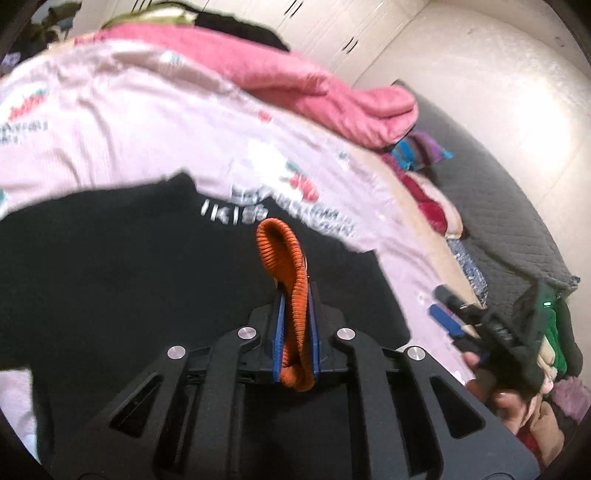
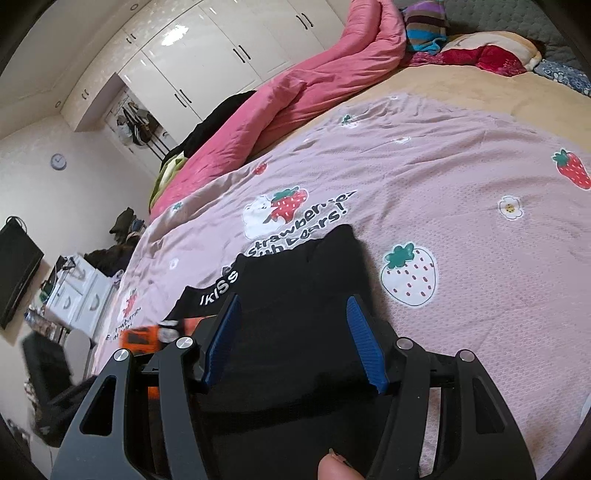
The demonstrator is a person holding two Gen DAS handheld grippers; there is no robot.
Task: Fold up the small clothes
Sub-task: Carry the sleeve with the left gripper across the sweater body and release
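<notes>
My left gripper (image 1: 295,314) has its blue pads pressed together on an orange ribbed band (image 1: 291,295); the band loops up above the tips. My right gripper (image 2: 293,343) has its jaws spread apart with nothing pinched; the black cloth just lies under the gap. In the left view I can see that right gripper and the hand (image 1: 513,402) that holds it, off to the side. The small black garment (image 2: 295,295) lies flat right under both tongs on the pink strawberry sheet (image 2: 443,184). It has white letters (image 2: 218,288) on its waistband. Beside it, in the right view, I see something orange (image 2: 144,339), but it is blurred. Next to the black cloth the sheet shows a big strawberry (image 2: 408,275) and a bear with words (image 2: 295,218). Farther back a tan blanket (image 2: 461,92) lies under the sheet. A pink quilt (image 2: 295,92) is bunched along the far side of the bed. Near it are a striped cloth (image 2: 424,26) and a red cloth (image 2: 491,59). Beyond the bed I see white wardrobe doors (image 2: 221,55), a round clock (image 2: 58,161) on the wall, a dark screen (image 2: 18,266), and a small white cabinet (image 2: 81,291).
</notes>
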